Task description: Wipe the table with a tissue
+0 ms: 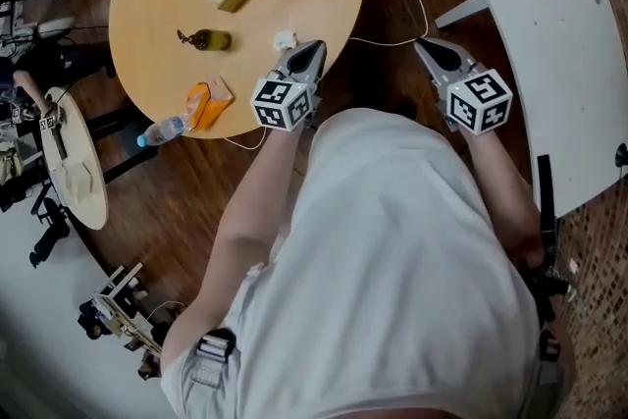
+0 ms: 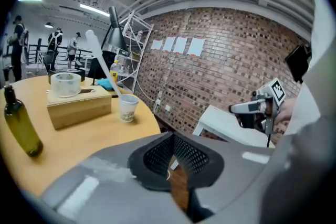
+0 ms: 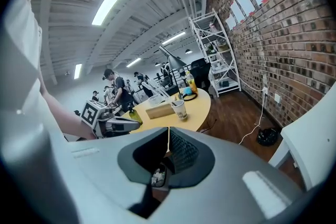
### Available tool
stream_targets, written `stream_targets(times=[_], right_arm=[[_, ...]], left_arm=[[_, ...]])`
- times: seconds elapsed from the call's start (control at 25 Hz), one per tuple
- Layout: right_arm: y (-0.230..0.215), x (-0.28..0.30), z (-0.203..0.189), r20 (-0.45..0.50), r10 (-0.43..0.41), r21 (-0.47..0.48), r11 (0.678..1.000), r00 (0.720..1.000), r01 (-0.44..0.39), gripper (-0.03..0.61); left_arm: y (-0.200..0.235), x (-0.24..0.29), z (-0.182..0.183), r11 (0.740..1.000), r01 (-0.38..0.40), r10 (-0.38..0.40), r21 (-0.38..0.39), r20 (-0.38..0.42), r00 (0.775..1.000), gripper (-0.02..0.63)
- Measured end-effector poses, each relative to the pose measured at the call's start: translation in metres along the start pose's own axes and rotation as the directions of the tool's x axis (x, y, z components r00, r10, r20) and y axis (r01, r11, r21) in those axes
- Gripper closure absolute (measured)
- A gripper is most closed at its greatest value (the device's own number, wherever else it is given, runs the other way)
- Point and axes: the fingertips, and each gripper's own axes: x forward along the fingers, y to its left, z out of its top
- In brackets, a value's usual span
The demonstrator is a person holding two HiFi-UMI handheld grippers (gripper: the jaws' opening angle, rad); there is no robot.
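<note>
Head view: overhead, steeply down; round table [image 1: 147,15] at 11 o'clock.
Gripper views: low, toward that table; both share the paper cup [image 2: 127,108].

Right claw [image 3: 168,132] has its jaws pressed tight together. Dead ahead past the tips sits the round yellow table [image 3: 197,110], carrying a paper cup [image 3: 180,109], a wooden tissue box [image 3: 159,110] just left of the cup and a dark green bottle [image 3: 135,114] further left again. Off to this claw's left, the left claw [image 3: 137,124] hangs by the table's edge with its marker cube [image 3: 92,112] showing. Over on the right a brick wall [image 3: 283,50] runs away, a white cable [image 3: 259,116] trails across the wooden floor [image 3: 236,107] near a black bundle [image 3: 268,136], and a white slab [image 3: 315,139] juts in at the far right.
</note>
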Motion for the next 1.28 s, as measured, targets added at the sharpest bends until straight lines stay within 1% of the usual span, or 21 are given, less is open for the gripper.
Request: stream_targets(times=[0.08, 0.12, 0.16, 0.24, 0.32, 0.4, 0.48, 0.56, 0.64, 0.72, 0.76, 0.8, 0.84, 0.92, 1.0, 1.08, 1.16, 1.24, 1.28], right_arm=[[0.003, 0.009, 0.0, -0.008, 0.008, -0.003, 1.0, 1.0, -0.009, 0.565], [0.005, 0.013, -0.001, -0.011, 0.011, -0.002, 1.0, 1.0, -0.011, 0.565], [0.007, 0.016, -0.002, -0.014, 0.013, 0.0, 1.0, 1.0, -0.013, 0.565], [0.009, 0.022, -0.005, -0.02, 0.013, 0.006, 1.0, 1.0, -0.013, 0.565], [0.009, 0.026, -0.006, -0.025, 0.005, 0.013, 1.0, 1.0, -0.004, 0.565], [0.006, 0.027, -0.009, -0.029, -0.011, 0.025, 1.0, 1.0, 0.012, 0.565], [0.003, 0.027, -0.01, -0.029, -0.031, 0.048, 0.998, 0.999, 0.033, 0.565], [0.0, 0.026, -0.011, -0.03, -0.051, 0.068, 0.996, 0.998, 0.053, 0.565], [-0.006, 0.023, -0.012, -0.031, -0.077, 0.082, 0.993, 0.997, 0.079, 0.565], [-0.013, 0.019, -0.012, -0.03, -0.107, 0.097, 0.989, 0.994, 0.11, 0.565], [-0.015, 0.017, -0.012, -0.026, -0.122, 0.105, 0.987, 0.992, 0.124, 0.565], [-0.017, 0.016, -0.011, -0.02, -0.133, 0.113, 0.984, 0.991, 0.135, 0.565], [-0.018, 0.016, -0.01, -0.013, -0.142, 0.12, 0.982, 0.99, 0.143, 0.565], [-0.02, 0.016, -0.009, -0.003, -0.157, 0.132, 0.979, 0.988, 0.156, 0.565], [-0.022, 0.015, -0.009, 0.005, -0.171, 0.145, 0.975, 0.985, 0.169, 0.565], [-0.023, 0.014, -0.009, 0.012, -0.186, 0.161, 0.97, 0.983, 0.181, 0.565], [-0.024, 0.014, -0.009, 0.019, -0.197, 0.173, 0.966, 0.98, 0.191, 0.565], [-0.024, 0.014, -0.009, 0.025, -0.207, 0.183, 0.963, 0.978, 0.199, 0.565], [-0.024, 0.014, -0.009, 0.029, -0.213, 0.19, 0.96, 0.977, 0.204, 0.565]], left_arm=[[0.025, -0.007, -0.016, 0.998, -0.051, 0.052, 0.031, -0.057, 0.997, 0.595], [0.039, -0.012, -0.026, 0.995, -0.081, 0.085, 0.049, -0.095, 0.992, 0.563], [0.054, -0.017, -0.036, 0.991, -0.117, 0.125, 0.07, -0.136, 0.983, 0.541], [0.083, -0.025, -0.05, 0.973, -0.192, 0.215, 0.126, -0.205, 0.955, 0.477], [0.105, -0.025, -0.058, 0.955, -0.234, 0.274, 0.182, -0.244, 0.93, 0.444], [0.116, -0.017, -0.066, 0.946, -0.222, 0.285, 0.234, -0.28, 0.917, 0.419], [0.124, -0.006, -0.077, 0.942, -0.183, 0.273, 0.282, -0.326, 0.905, 0.396], [0.132, 0.0, -0.086, 0.941, -0.148, 0.262, 0.305, -0.375, 0.889, 0.375], [0.137, 0.006, -0.093, 0.945, -0.118, 0.245, 0.305, -0.421, 0.873, 0.345], [0.142, 0.011, -0.1, 0.944, -0.095, 0.239, 0.315, -0.456, 0.857, 0.351], [0.146, 0.012, -0.102, 0.939, -0.089, 0.245, 0.333, -0.462, 0.852, 0.386], [0.15, 0.013, -0.102, 0.933, -0.087, 0.252, 0.35, -0.461, 0.851, 0.434], [0.154, 0.013, -0.102, 0.93, -0.085, 0.254, 0.358, -0.457, 0.853, 0.46], [0.159, 0.014, -0.101, 0.934, -0.083, 0.245, 0.348, -0.452, 0.858, 0.477], [0.159, 0.014, -0.097, 0.946, -0.082, 0.223, 0.314, -0.447, 0.866, 0.504], [0.155, 0.013, -0.092, 0.965, -0.084, 0.187, 0.247, -0.431, 0.883, 0.536], [0.146, 0.014, -0.086, 0.985, -0.071, 0.13, 0.159, -0.399, 0.908, 0.548], [0.13, 0.017, -0.078, 0.997, -0.034, 0.057, 0.071, -0.346, 0.936, 0.55], [0.12, 0.019, -0.072, 1.0, -0.003, 0.007, 0.014, -0.308, 0.951, 0.551]])
